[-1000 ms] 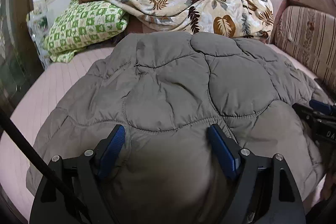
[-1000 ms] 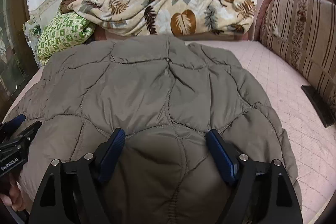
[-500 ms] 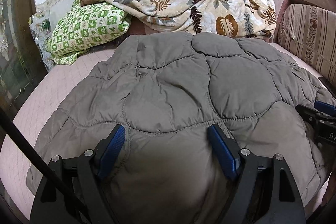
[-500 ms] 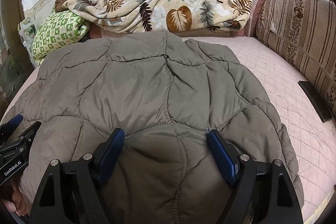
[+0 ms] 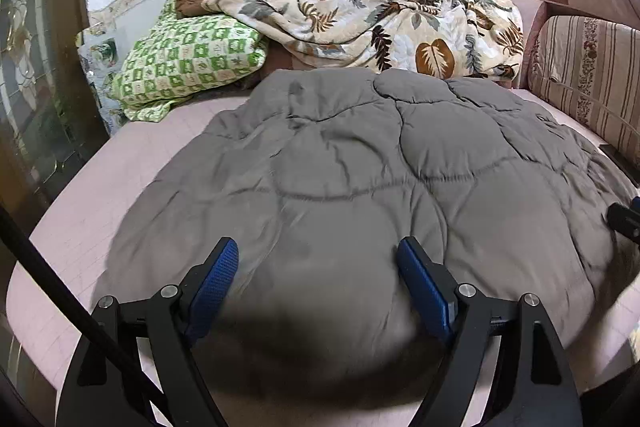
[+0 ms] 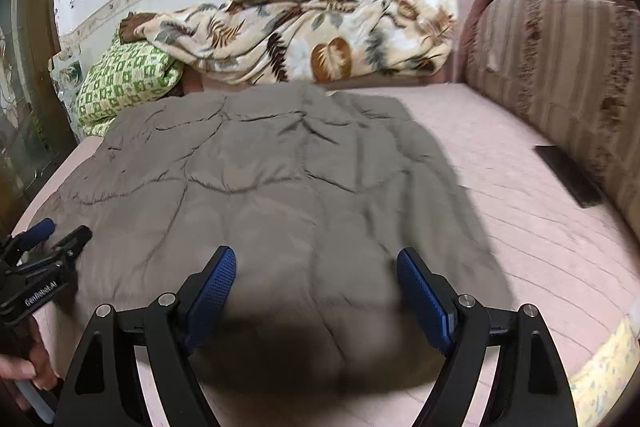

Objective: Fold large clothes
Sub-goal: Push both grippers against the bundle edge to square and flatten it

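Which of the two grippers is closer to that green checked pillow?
Left. The left gripper is over the grey jacket's pillow side; the right gripper is over its striped-cushion side.

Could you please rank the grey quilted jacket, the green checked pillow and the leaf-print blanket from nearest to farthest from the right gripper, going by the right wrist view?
From the right gripper:
1. Grey quilted jacket, directly under and ahead of the jaws.
2. Green checked pillow, far left.
3. Leaf-print blanket, along the back wall.

A pink bed (image 6: 500, 187) carries a grey quilted jacket (image 6: 280, 187) and leaf-print blanket (image 6: 312, 35).
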The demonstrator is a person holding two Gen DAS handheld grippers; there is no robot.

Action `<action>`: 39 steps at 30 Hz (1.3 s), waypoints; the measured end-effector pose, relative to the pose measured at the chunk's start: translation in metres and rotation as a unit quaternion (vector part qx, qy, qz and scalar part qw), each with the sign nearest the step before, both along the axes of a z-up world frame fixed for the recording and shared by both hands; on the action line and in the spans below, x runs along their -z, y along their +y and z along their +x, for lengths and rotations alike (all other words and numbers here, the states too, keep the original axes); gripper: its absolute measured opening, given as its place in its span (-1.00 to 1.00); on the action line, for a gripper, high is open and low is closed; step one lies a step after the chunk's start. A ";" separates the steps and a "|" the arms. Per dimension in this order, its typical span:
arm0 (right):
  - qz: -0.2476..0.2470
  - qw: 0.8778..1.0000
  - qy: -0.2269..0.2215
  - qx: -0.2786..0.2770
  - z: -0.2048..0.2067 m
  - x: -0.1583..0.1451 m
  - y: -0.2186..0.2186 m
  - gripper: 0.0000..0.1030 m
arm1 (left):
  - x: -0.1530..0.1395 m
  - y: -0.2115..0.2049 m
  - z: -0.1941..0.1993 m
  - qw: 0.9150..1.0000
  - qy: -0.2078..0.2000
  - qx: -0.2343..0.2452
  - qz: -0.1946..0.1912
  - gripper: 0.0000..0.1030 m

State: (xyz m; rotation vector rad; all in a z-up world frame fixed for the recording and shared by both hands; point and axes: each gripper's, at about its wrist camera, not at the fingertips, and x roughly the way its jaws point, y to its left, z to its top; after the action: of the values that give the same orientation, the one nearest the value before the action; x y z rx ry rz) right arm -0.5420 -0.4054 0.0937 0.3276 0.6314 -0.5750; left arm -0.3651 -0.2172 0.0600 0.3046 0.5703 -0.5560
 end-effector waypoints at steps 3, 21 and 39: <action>-0.003 1.000 -0.001 0.013 -0.021 0.000 0.003 0.67 | -0.003 0.013 -0.011 1.000 0.000 -0.005 -0.003 0.58; 0.022 0.998 0.051 0.029 -0.022 0.030 -0.005 0.84 | 0.013 0.029 -0.014 1.000 0.025 -0.003 0.006 0.65; -0.009 0.999 0.044 -0.019 0.010 0.026 0.031 0.85 | 0.017 0.090 0.040 0.988 0.082 -0.128 -0.035 0.69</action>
State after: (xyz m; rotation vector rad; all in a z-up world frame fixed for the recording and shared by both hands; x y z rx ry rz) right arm -0.5316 -0.3741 0.0680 0.2733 0.7159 -0.5618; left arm -0.3254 -0.1269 0.0431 0.1168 0.7360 -0.3524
